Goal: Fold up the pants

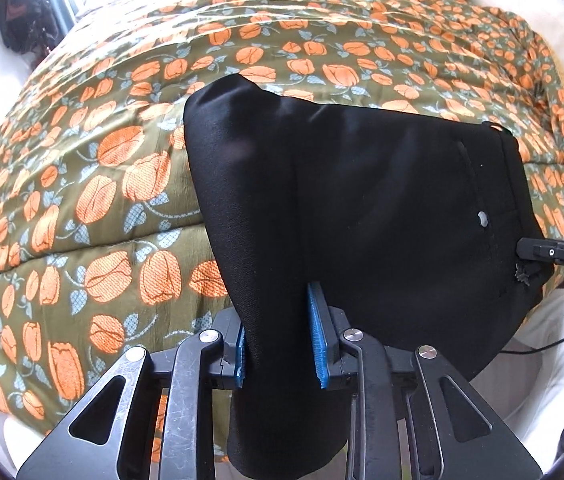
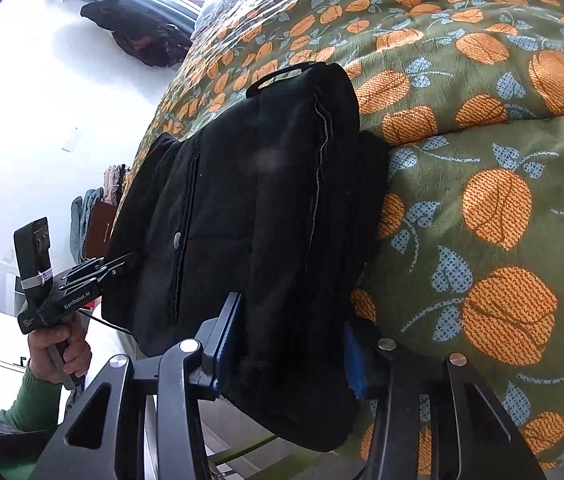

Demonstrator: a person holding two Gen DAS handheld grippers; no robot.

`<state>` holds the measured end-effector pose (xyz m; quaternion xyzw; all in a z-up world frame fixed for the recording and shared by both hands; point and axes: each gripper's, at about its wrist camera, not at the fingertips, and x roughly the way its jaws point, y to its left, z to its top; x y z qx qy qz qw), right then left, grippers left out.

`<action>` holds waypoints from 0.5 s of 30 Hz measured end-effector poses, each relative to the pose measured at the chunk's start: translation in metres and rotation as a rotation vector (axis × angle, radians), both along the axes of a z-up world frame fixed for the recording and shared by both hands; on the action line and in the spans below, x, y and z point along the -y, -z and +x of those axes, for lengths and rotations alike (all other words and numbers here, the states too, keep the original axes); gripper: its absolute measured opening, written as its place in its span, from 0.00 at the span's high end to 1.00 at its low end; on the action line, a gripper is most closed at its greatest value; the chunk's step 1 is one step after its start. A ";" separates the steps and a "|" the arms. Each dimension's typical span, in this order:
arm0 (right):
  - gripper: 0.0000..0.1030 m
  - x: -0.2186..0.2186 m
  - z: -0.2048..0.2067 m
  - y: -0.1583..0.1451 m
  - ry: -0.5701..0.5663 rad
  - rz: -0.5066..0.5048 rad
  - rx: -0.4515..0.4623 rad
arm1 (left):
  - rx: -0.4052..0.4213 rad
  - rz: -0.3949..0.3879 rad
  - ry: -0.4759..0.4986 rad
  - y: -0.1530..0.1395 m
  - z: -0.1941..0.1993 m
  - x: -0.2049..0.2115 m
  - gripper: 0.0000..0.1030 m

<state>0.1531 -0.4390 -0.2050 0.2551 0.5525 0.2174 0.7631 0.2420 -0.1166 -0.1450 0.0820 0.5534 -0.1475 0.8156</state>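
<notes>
Lying folded, black pants look bunched.

Bed with olive quilt of orange tulips, black pants draped over its edge

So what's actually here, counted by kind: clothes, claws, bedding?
Black pants: 1
Claws: 2, the left claw and the right claw, each clamped on the pants
Flowered quilt: 1
Total: 4

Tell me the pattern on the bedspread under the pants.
Olive green bedspread with orange tulips and pale blue leaves, clearest in the left wrist view.
</notes>
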 end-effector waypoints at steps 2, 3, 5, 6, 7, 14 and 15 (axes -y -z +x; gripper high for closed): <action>0.56 -0.001 -0.001 -0.001 -0.002 -0.006 0.003 | -0.001 -0.003 -0.003 0.000 0.000 0.001 0.76; 0.56 -0.002 -0.001 -0.002 -0.003 -0.013 0.005 | 0.000 -0.005 -0.004 0.000 0.000 0.001 0.76; 0.57 -0.005 -0.003 -0.005 -0.005 -0.029 0.011 | 0.001 -0.008 -0.006 -0.001 -0.001 0.000 0.77; 0.58 -0.006 -0.003 -0.006 -0.007 -0.038 0.015 | 0.001 -0.011 -0.007 -0.001 -0.002 0.000 0.77; 0.58 -0.008 -0.003 -0.008 -0.008 -0.044 0.019 | 0.001 -0.017 -0.008 -0.002 -0.002 -0.001 0.78; 0.63 -0.011 -0.006 -0.018 -0.005 -0.058 0.047 | 0.013 -0.070 -0.027 -0.013 -0.006 -0.008 0.80; 0.64 -0.011 -0.006 -0.021 -0.004 -0.055 0.053 | 0.017 -0.079 -0.027 -0.016 -0.006 -0.008 0.80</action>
